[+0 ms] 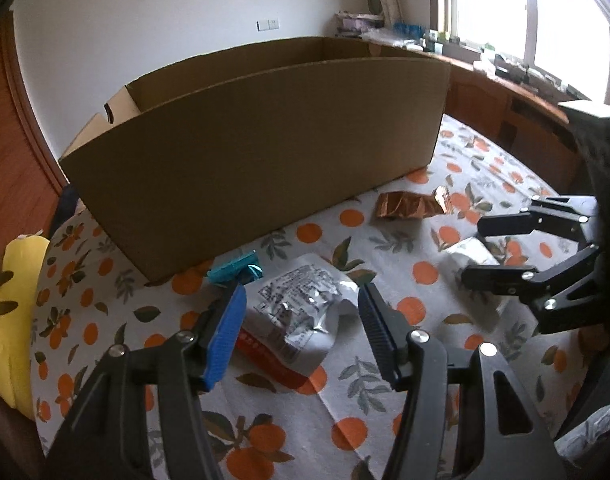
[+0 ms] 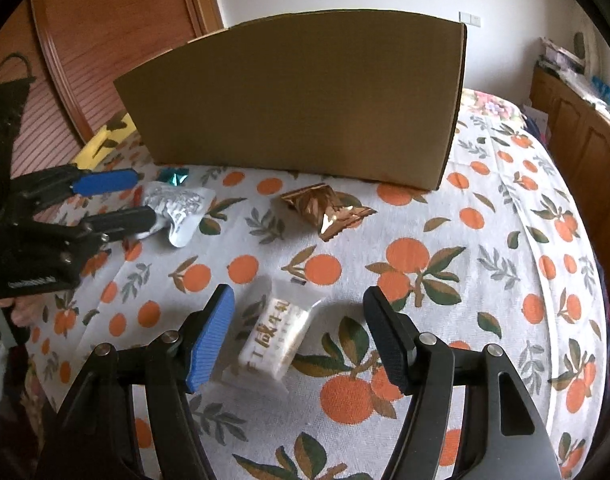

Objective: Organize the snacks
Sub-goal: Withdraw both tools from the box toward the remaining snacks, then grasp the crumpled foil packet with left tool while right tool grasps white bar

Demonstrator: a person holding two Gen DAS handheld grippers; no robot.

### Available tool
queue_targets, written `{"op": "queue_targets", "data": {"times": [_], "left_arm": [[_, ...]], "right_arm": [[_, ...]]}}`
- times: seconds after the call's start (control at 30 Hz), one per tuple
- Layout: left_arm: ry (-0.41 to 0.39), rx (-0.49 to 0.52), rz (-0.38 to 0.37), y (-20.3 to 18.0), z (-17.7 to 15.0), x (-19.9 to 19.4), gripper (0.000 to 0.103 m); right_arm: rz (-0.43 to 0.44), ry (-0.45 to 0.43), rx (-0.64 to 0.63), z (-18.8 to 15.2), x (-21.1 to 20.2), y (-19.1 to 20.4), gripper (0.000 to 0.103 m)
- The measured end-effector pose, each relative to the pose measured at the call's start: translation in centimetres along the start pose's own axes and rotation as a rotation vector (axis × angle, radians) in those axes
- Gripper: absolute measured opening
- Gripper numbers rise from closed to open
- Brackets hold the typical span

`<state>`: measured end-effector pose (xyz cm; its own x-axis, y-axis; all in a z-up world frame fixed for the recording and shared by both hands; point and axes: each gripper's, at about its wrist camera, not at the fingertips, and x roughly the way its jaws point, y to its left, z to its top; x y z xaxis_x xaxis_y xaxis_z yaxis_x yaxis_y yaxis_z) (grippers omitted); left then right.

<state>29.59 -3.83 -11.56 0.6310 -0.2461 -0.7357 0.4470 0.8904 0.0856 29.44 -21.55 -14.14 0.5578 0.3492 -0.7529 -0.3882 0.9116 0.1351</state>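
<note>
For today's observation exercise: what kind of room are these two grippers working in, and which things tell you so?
Probably a bedroom at home. The snacks lie on an orange-print fabric bedsheet that falls away at its edges like a mattress, a slatted wooden wardrobe door stands behind it, and a cluttered wooden window ledge runs under a bright window.

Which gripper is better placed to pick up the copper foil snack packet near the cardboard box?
Probably right. The copper foil packet lies ahead of the open right gripper, though a white packet sits between its fingers. The left gripper straddles a silver packet.
</note>
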Motion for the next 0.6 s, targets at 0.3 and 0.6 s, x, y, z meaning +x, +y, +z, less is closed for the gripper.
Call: {"op": "queue_targets", "data": {"times": [0.3, 0.6], "left_arm": [[0.006, 0.024, -0.051, 0.7, 1.2, 0.5, 0.059], [0.108, 0.182, -0.088, -0.5, 0.8, 1.4, 0.059]], "right_arm": [[-0.002, -0.002, -0.006, -0.1, 0.2, 0.2, 0.069], [-0.013, -0.001, -0.014, -0.2, 0.4, 0.5, 0.070]]}}
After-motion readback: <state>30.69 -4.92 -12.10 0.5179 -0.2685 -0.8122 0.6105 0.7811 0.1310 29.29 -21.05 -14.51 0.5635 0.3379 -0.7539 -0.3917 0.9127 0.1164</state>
